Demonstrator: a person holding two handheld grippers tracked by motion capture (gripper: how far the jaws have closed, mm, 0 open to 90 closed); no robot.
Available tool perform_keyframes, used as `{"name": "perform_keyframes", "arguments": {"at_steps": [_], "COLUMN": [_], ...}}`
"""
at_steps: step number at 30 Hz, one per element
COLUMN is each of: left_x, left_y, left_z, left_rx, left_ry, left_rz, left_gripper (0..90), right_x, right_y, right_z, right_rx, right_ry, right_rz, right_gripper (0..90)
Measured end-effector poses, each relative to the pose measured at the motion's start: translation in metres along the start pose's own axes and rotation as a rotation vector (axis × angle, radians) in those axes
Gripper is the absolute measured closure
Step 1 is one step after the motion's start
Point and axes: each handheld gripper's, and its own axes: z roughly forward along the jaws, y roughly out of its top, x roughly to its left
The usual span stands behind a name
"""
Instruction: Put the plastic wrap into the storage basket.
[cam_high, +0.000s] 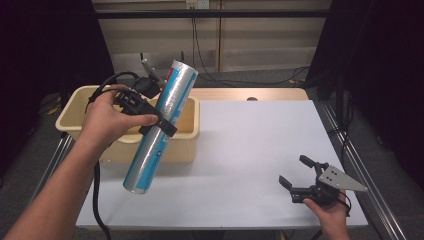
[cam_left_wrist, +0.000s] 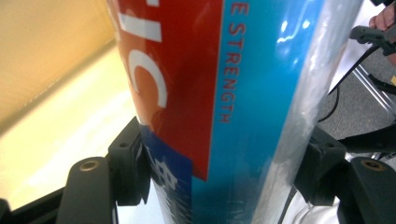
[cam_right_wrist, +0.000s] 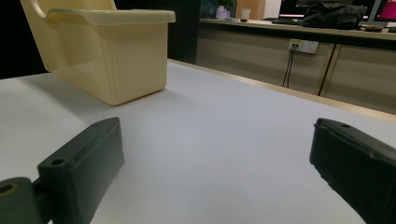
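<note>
Two grippers show: the left gripper (cam_high: 159, 121) clamps a tilted silver-blue tube (cam_high: 161, 127) above the cream tub (cam_high: 70, 116), far left. Near right, the right gripper (cam_high: 296, 173) rests wide open on the white table (cam_high: 250, 150).

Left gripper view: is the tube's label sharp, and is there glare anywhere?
Left gripper view: the tube is soft, its lettering still legible, with bright streaks on its film wrap. High view: the same wrap shines silver; the surroundings are dark. Right gripper view: the near tongs are blurred, the bin sharper.
</note>
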Motion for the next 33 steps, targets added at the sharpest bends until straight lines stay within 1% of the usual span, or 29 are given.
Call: {"name": "perform_keyframes", "arguments": {"at_steps": [5,9,10,14,16,19,22,24,26,30,32,33], "left_x": [0.001,0.003,0.004,0.006,0.006,0.007,0.009,0.011,0.012,0.015,0.015,0.016], "left_y": [0.007,0.011,0.012,0.017,0.020,0.024,0.028,0.030,0.032,0.035,0.036,0.037], "left_z": [-0.003,-0.006,-0.007,-0.013,-0.015,-0.017,-0.019,-0.019,-0.019,-0.019,-0.019,-0.019], "left_rx": [-0.002,-0.012,-0.010,-0.014,-0.012,-0.007,-0.011,-0.020,-0.012,-0.009,-0.014,-0.015], "left_ry": [0.021,0.027,0.028,0.036,0.047,0.049,0.057,0.068,0.075,0.075,0.087,0.085], "left_rz": [0.006,-0.006,-0.001,-0.009,-0.007,0.000,-0.005,0.002,0.014,0.009,0.020,0.023], "left_gripper": [32.2,32.2,32.2,32.2,32.2,32.2,32.2,32.2,32.2,32.2,32.2,32.2], "right_x": [0.000,0.000,0.000,-0.001,-0.001,-0.001,-0.001,0.000,0.000,-0.001,-0.001,-0.001], "right_y": [0.000,0.000,0.000,0.000,0.000,0.000,0.000,0.000,0.000,0.000,-0.001,-0.001], "right_z": [0.000,-0.001,-0.001,-0.001,-0.001,0.000,0.000,0.000,0.000,0.000,0.000,0.000], "right_rx": [-0.002,-0.003,-0.004,-0.002,-0.004,-0.003,0.002,-0.002,-0.002,-0.005,-0.003,-0.004], "right_ry": [0.000,-0.002,-0.001,-0.001,-0.001,0.001,0.003,0.002,0.001,-0.003,-0.002,0.001], "right_rz": [-0.001,0.000,0.003,0.004,0.006,0.003,0.004,0.003,0.002,0.008,0.007,0.006], "right_gripper": [2.5,2.5,2.5,2.5,2.5,2.5,2.4,2.4,2.4,2.4,2.4,2.4]}}
